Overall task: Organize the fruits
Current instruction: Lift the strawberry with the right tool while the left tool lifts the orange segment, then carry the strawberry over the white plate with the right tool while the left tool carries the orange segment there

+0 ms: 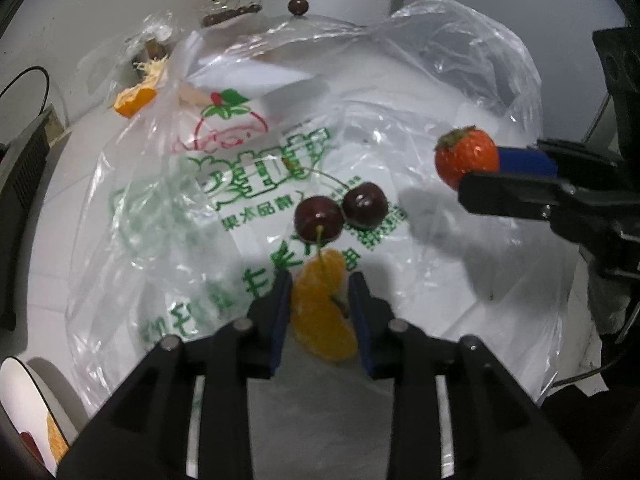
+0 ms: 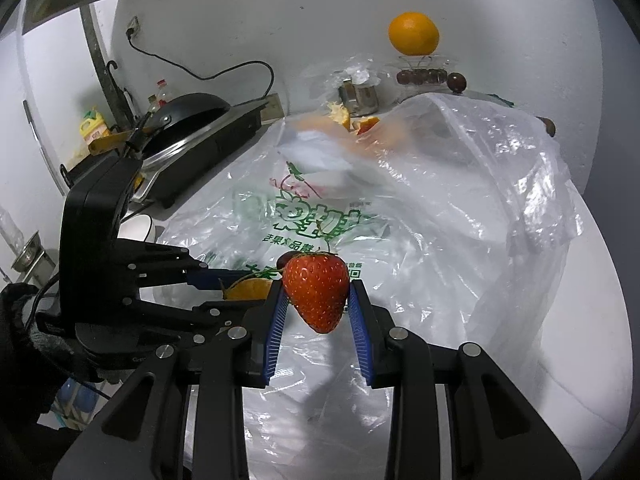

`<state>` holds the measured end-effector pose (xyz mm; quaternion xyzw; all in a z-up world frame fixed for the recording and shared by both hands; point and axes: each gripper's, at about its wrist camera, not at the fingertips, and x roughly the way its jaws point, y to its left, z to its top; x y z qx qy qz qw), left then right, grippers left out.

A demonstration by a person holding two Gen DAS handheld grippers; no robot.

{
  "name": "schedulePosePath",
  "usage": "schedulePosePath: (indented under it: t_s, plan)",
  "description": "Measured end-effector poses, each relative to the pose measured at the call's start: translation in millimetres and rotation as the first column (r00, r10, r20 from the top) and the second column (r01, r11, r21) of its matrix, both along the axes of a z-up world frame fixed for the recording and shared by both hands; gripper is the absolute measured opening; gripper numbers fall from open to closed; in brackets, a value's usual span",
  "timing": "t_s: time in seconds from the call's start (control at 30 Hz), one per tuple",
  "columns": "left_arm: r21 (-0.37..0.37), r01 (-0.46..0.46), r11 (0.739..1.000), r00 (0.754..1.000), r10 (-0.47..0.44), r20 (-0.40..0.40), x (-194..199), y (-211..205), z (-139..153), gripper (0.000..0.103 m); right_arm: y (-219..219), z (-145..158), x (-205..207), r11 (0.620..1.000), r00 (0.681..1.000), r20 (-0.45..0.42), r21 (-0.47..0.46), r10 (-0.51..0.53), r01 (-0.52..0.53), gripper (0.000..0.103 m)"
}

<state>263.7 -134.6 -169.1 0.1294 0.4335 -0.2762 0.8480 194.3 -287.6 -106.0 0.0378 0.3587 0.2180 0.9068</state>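
Both grippers angled down over the bag (image 1: 460, 92).
Left gripper (image 1: 320, 300): jaws nearly closed, clamping 1 orange segment (image 1: 322, 320). Right gripper (image 2: 316, 300): jaws narrow, gripping 1 strawberry (image 2: 317, 292).

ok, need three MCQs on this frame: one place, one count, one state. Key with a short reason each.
1. Where is the whole orange?
A. on a clear glass stand by the wall
B. inside the plastic bag
C. on the stove

2. How many cherries lie on the plastic bag ahead of the left gripper?
A. one
B. two
C. four

3. What does the right gripper hold?
A. nothing
B. a cherry
C. a strawberry

Key: 1 A, it sits atop the glass stand. 2 B, two dark cherries lie side by side. 3 C, the fingers press on both its sides.
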Motion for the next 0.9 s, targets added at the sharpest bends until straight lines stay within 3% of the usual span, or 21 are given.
schedulePosePath:
  t_s: [0.13,0.57,0.9]
  plan:
    - [0.008,-0.01,1.0,1.0,0.01,-0.007,-4.1,0.0,0.3,0.022,-3.5,1.0,-2.5,1.0,1.0,0.005,0.008,-0.005,0.005,0.033]
    - [-0.056,-0.017,0.998,1.0,0.017,0.01,-50.3,10.7,25.3,0.022,11.1,14.7,-19.3,1.0,0.999,0.043,0.001,0.02,-0.02,0.033]
    - [-0.109,-0.07,0.992,0.994,0.079,0.075,-79.2,43.2,52.4,0.022,40.7,26.4,-33.9,0.998,0.995,0.071,-0.026,0.066,-0.064,0.033]
